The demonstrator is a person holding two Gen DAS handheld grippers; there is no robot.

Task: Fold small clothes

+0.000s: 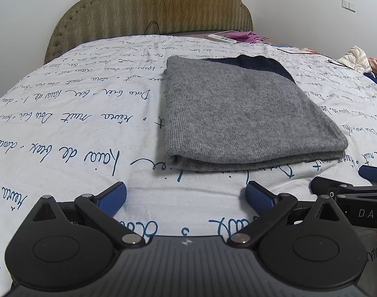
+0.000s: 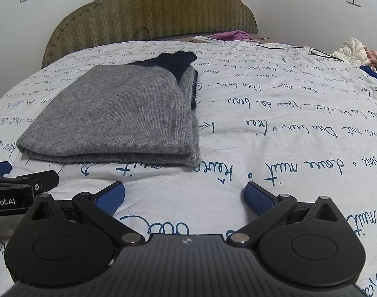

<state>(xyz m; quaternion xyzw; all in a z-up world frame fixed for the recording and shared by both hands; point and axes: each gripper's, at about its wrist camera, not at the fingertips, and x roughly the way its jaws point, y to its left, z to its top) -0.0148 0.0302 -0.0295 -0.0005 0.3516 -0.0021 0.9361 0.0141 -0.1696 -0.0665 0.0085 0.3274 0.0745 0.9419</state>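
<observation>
A grey knit garment (image 1: 240,113) with a dark navy part at its far end lies folded into a neat rectangle on the bed. In the right wrist view the same grey garment (image 2: 119,116) sits ahead and to the left. My left gripper (image 1: 186,199) is open, low over the sheet just short of the garment's near fold, with nothing between its blue pads. My right gripper (image 2: 184,198) is open too, beside the garment's right corner, holding nothing. Each gripper shows at the edge of the other's view.
The bed has a white sheet (image 1: 64,123) with blue handwriting and an olive padded headboard (image 1: 148,7). Near the headboard lie a white remote (image 1: 220,38) and purple cloth (image 1: 243,36). More clothes (image 1: 357,59) and a black cable sit at the far right.
</observation>
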